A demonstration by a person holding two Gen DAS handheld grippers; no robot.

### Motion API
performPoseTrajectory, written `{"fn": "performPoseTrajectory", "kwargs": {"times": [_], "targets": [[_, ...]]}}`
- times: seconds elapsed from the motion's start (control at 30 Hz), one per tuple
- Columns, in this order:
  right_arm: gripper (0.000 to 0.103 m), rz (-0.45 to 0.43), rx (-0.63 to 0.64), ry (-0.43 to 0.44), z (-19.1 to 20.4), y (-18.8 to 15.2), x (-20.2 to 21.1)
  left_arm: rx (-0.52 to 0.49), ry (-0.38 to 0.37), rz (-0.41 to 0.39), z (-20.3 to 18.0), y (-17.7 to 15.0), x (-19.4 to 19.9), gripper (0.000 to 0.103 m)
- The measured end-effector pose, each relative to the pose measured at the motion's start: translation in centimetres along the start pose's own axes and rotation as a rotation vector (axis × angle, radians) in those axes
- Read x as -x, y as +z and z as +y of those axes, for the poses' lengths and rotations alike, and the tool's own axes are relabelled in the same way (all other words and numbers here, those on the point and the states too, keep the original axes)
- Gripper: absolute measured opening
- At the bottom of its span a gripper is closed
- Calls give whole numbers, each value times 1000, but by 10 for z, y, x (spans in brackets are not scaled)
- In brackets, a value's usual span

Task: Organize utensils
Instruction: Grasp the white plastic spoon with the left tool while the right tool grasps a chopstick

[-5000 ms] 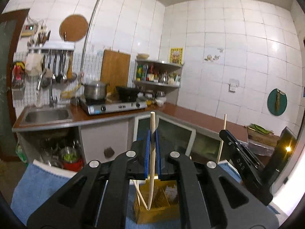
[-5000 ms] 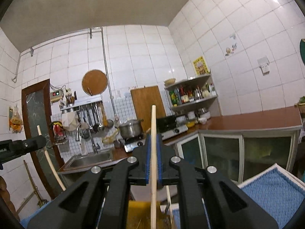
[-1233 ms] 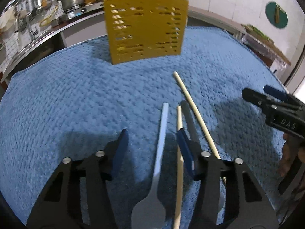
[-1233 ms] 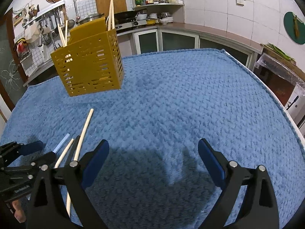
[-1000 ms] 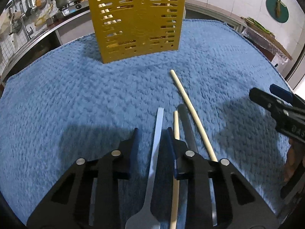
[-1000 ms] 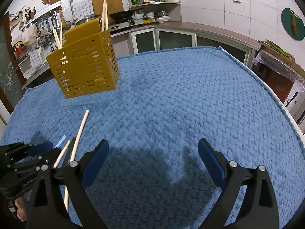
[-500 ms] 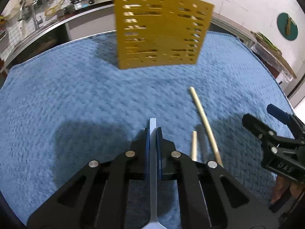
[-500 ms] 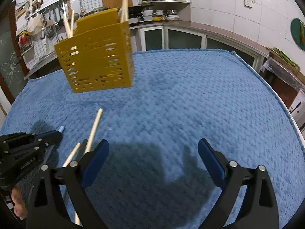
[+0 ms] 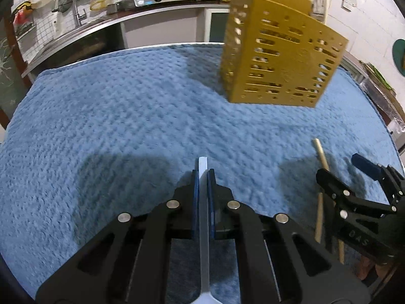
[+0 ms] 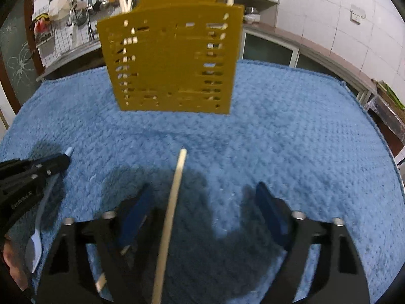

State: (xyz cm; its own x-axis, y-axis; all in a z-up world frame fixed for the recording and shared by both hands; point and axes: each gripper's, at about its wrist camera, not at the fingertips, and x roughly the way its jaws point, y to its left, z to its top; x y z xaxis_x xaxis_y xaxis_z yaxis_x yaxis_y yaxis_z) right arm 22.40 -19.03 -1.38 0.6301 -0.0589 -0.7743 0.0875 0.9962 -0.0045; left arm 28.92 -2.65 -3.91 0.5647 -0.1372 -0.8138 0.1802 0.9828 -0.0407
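A yellow slotted utensil holder (image 9: 278, 58) (image 10: 172, 63) stands on the blue towel (image 9: 126, 114) with chopsticks upright in it. My left gripper (image 9: 201, 174) is shut on the handle of a pale blue spoon (image 9: 203, 164). The right wrist view shows that spoon's bowl (image 10: 34, 250) hanging behind the left gripper (image 10: 60, 159). My right gripper (image 10: 202, 195) is closing around a wooden chopstick (image 10: 174, 190) that lies on the towel, and its pads are clear of the stick. A second chopstick (image 9: 319, 217) and a dark utensil lie beside it.
The towel (image 10: 303, 139) covers a round table whose edge (image 9: 389, 136) curves close on the right. Behind it a kitchen counter (image 9: 152, 10) carries a sink, a stove and a pot. A hand (image 10: 12, 261) shows at the lower left.
The left gripper closed on the spoon handle and carried it left, away from the chopsticks. The right gripper moved over the long chopstick and its jaws narrowed.
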Motion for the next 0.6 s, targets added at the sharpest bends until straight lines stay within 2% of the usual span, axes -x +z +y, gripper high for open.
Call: {"fn": "performPoseTrajectory", "kwargs": {"times": [0.1, 0.13, 0.17, 0.2, 0.23, 0.43, 0.6], "targets": [[54, 7, -2, 7, 4, 3, -4, 3, 1, 0, 3, 1, -3, 6], [43, 10, 1, 8, 5, 5, -4, 4, -2, 0, 3, 1, -3, 6], [36, 18, 2, 17, 6, 6, -5, 3, -2, 1, 3, 1, -3, 6], [34, 29, 0, 20, 7, 8, -5, 0, 0, 2, 2, 1, -4, 6], [27, 40, -4, 19, 8, 10, -5, -1, 0, 4, 2, 2, -4, 6], [25, 76, -29, 26, 11, 17, -11, 6, -6, 18, 2, 6, -8, 6], [8, 70, -51, 54, 8, 20, -10, 25, -16, 26, 1, 11, -10, 6]]}}
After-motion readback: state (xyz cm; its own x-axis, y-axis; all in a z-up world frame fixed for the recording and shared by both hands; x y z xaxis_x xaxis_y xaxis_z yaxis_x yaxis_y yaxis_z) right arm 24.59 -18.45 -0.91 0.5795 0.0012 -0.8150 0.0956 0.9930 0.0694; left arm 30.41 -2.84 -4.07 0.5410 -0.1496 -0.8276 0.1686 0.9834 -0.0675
